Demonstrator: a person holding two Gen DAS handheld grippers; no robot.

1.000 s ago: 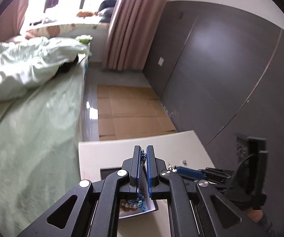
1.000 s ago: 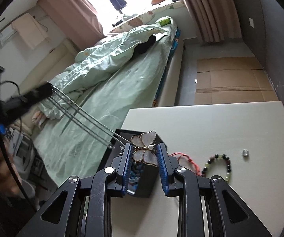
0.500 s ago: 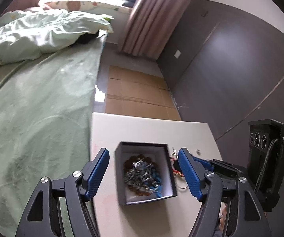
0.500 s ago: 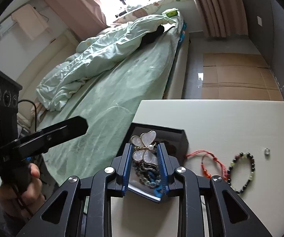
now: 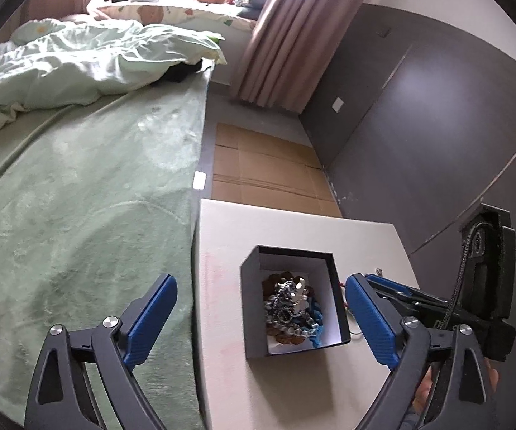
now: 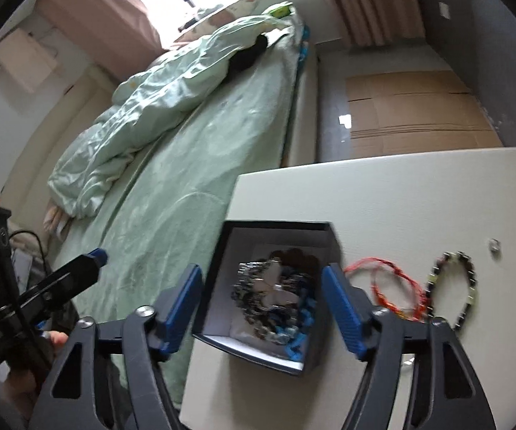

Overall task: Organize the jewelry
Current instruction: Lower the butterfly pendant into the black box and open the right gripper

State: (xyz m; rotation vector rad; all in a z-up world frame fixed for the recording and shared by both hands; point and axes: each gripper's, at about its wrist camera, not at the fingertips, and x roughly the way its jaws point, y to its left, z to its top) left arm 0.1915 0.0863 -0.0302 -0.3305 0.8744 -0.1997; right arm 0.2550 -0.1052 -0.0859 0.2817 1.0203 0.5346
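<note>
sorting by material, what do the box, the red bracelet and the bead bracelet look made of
Box: likely matte black card, thin straight walls, white lining.
Red bracelet: thin twisted cord, probably thread.
Bead bracelet: glossy dark and pale beads, stone or glass; can't tell which.

text: none legible | labels, brands, numbers: none — either wrist view | signs: none

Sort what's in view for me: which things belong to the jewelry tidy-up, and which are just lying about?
Job:
- dark square box with white lining, jewelry piled inside
- red cord bracelet, on white table
- dark beaded bracelet
- small silver ring

Lying about:
- green bedspread
- rumpled pale quilt
- flattened cardboard
- pink curtains
</note>
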